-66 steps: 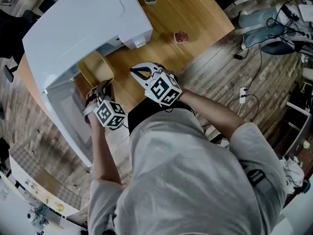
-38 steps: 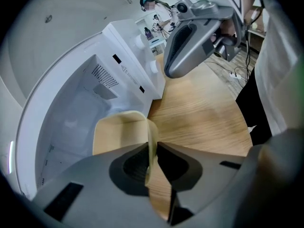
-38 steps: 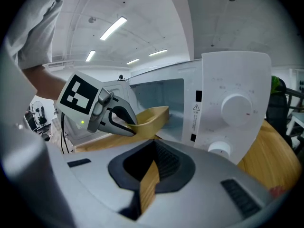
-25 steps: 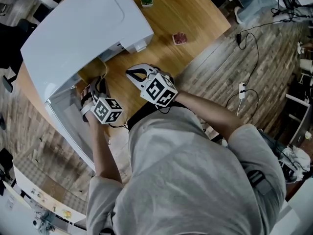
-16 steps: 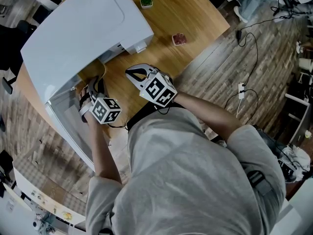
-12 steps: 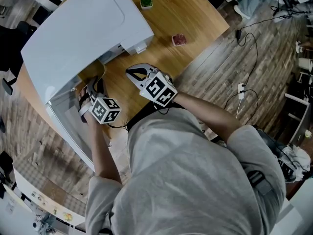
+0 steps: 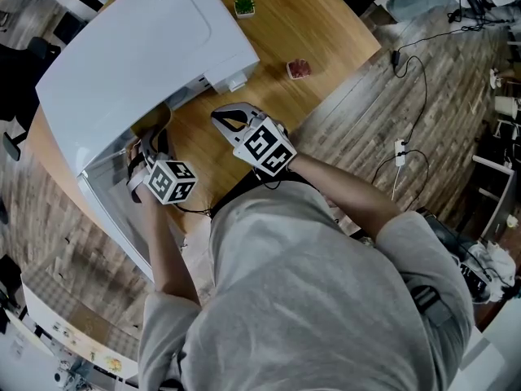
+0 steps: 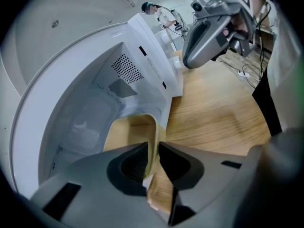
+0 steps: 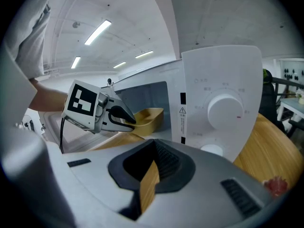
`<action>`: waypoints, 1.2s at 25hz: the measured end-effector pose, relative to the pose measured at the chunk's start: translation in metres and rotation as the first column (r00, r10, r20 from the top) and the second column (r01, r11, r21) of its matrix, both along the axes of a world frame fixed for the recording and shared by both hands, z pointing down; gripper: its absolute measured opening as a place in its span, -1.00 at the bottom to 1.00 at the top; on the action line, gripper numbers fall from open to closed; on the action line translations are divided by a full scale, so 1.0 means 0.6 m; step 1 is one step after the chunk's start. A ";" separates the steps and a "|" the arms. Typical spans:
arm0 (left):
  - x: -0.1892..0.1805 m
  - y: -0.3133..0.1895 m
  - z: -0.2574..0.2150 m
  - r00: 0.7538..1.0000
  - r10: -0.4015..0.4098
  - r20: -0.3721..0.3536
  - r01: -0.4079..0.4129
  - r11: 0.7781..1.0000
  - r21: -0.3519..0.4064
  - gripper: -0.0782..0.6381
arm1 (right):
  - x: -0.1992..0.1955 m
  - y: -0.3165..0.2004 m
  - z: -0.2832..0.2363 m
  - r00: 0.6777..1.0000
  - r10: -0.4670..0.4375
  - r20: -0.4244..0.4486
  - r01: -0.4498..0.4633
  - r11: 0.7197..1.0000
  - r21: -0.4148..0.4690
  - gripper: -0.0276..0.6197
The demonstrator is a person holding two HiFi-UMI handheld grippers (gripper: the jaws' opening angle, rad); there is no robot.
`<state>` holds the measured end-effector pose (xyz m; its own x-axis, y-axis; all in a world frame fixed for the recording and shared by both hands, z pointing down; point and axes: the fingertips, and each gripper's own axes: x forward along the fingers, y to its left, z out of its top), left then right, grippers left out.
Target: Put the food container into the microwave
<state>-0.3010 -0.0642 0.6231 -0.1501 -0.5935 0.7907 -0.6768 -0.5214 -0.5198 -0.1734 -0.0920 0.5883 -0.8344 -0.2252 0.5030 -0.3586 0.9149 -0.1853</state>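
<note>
Food container (image 8: 129, 133) at microwave (image 7: 138, 47) mouth, free rm beyond

Pretty bright and even, lit by ceiling strip lights (image 9: 97, 32); gripper views are heavily fisheyed, dark corners, close-up stuff soft.

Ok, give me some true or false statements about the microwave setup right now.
The microwave door is open: true.
The right tool holds the food container: false, it is shut and empty; the left tool grips the container's wall.
The food container is at the mouth of the microwave: true.
The small plant stands inside the microwave: false, it stands on the table outside it.
</note>
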 end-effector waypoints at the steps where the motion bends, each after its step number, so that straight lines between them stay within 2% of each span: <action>1: -0.002 -0.002 0.000 1.000 0.002 0.000 -0.002 1.000 0.001 -0.54 | 0.000 0.000 0.000 1.000 0.002 -0.001 -0.002 1.000 0.001 -0.90; 20: -0.023 -0.039 -0.003 0.999 -0.016 -0.035 0.018 0.998 0.052 -0.54 | 0.002 -0.010 -0.002 0.998 0.065 -0.013 -0.065 0.998 0.003 -0.90; 30: -0.029 -0.063 -0.009 0.998 -0.034 -0.046 0.039 0.993 0.111 -0.54 | -0.001 -0.017 0.003 0.995 0.094 -0.014 -0.094 0.996 -0.007 -0.90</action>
<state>-0.3187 -0.1021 0.6178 -0.1396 -0.6730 0.7263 -0.7177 -0.4366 -0.5425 -0.1741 -0.1025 0.5900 -0.8028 -0.2981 0.5164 -0.4454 0.8756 -0.1869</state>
